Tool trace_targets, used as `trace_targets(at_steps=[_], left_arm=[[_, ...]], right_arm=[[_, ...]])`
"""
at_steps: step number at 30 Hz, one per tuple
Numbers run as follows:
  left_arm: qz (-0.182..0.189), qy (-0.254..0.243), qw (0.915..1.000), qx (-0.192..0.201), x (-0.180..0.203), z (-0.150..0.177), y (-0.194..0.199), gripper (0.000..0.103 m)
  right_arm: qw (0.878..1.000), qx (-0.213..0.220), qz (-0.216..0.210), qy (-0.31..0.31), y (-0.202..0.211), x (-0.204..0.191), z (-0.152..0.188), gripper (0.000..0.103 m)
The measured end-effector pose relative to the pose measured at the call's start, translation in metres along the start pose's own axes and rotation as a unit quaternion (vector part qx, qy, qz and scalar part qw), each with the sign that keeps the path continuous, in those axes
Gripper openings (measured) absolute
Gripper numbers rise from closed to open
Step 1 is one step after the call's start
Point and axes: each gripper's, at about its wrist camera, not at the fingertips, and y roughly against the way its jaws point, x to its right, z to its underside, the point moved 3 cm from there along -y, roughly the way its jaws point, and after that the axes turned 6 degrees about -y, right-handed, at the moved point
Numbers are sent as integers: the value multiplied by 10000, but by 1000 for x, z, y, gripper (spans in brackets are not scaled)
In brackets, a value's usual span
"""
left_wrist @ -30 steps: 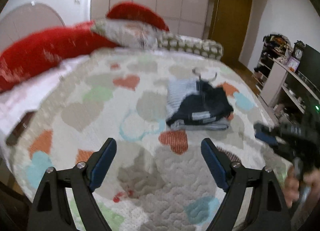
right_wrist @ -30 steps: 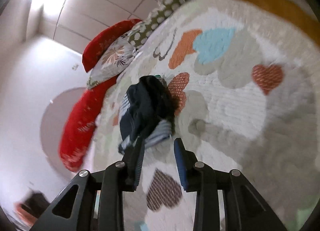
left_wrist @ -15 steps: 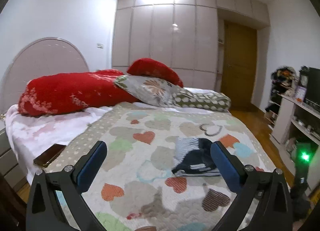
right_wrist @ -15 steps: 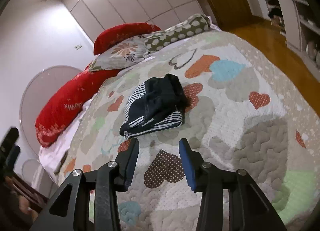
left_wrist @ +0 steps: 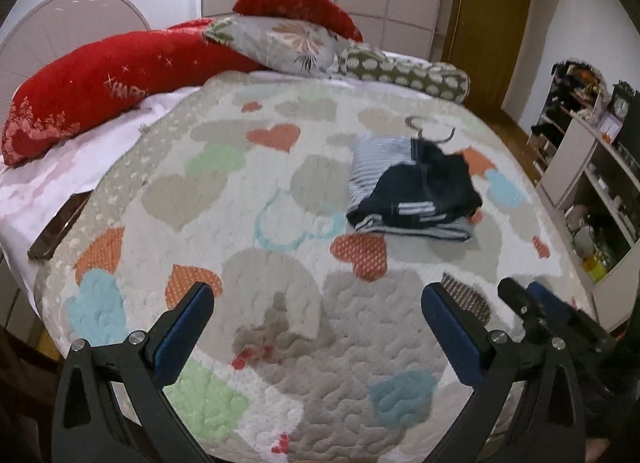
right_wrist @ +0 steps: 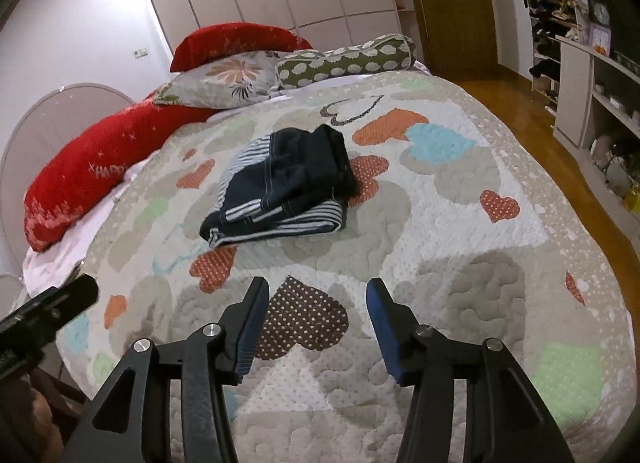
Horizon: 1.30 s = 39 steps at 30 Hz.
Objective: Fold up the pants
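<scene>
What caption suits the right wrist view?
Folded pants lie on the heart-patterned quilt; right hand-held gripper, jaws opening and empty, hovers short of them.

The pants (right_wrist: 280, 191) are showing dark navy with white-striped panels. The quilt (right_wrist: 460, 263) is displaying a white ground with grey, orange, teal, green and brown dotted hearts. The 2 long pillows (left_wrist: 92, 83) are glowing red; another pillow (left_wrist: 288, 43) is wearing grey floral, and the bolster (right_wrist: 344, 59) olive with white spots.
</scene>
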Motion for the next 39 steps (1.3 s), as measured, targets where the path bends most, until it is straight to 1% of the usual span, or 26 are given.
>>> trace_targets(at_steps=[5, 11, 20, 28, 35, 39], left_arm=[[99, -52, 9997, -216, 2, 4, -15, 103], [240, -3, 9986, -467, 0, 6, -31, 103], [358, 51, 9972, -661, 0, 11, -42, 103], [504, 96, 9953, -827, 0, 15, -52, 103], [803, 218, 9905, -1094, 4, 17, -66, 103], [920, 226, 9895, -1094, 7, 6, -73, 103]], right_arm=[[9997, -22, 181, 163, -7, -3, 4, 57], [9991, -20, 314, 287, -11, -5, 6, 58], [9979, -40, 441, 482, -16, -12, 9, 62], [9971, -144, 628, 402, -23, -6, 9, 63], [9951, -237, 782, 565, -30, -8, 10, 64], [9940, -233, 819, 683, -31, -13, 8, 64]])
